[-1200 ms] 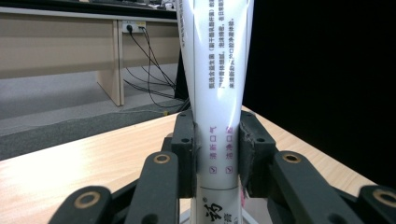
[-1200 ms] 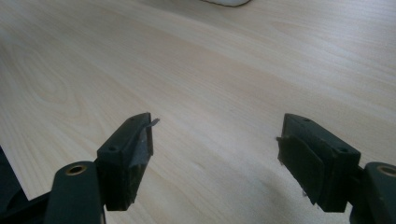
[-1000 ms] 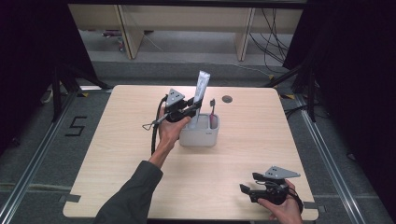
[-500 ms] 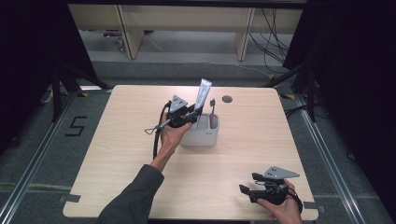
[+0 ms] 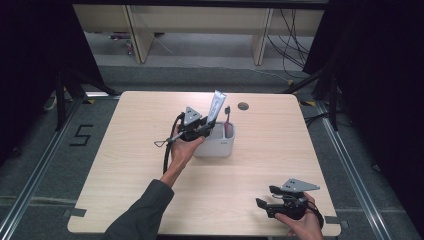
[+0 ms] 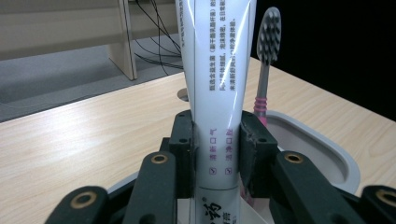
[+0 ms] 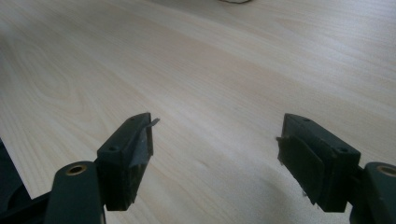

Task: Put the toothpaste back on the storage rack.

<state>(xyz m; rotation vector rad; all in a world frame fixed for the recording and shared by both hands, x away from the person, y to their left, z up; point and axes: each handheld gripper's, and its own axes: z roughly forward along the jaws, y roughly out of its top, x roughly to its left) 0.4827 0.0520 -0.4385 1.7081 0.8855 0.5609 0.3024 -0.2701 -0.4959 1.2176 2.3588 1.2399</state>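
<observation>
A: What has the left tool (image 5: pixel 204 131) got?

B: A white tube (image 6: pixel 216 84). In the left gripper view both black pads are pressed against its sides, low down near the cap end, and the tube stands upright between them with its printed face toward the camera.

A: And where is the tube relative to the holder?

B: From the high view the tube (image 5: pixel 216 106) rises out of the left part of the white holder (image 5: pixel 220 147), leaning a little to the right at the top. Whether its lower end rests on the holder's floor I cannot tell; the tool covers it.

A: Anything else in the holder?

B: A brush (image 6: pixel 266 60) with a dark head and a pink neck, upright in the compartment just right of the tube. In the high view it shows as a pink handle (image 5: pixel 228 125) at the holder's right half, near the tube but apart from it.

A: The holder sits where?

B: Around the middle of the surface (image 5: pixel 125 165), toward the far edge, with a round dark hole (image 5: pixel 243 106) in the wood just behind it.

A: And the right tool (image 5: pixel 266 199)?

B: Down at the near right corner of the surface, well apart from the holder. In the right gripper view its jaws stand wide with nothing between them, just bare wood (image 7: pixel 210 84) below.
</observation>
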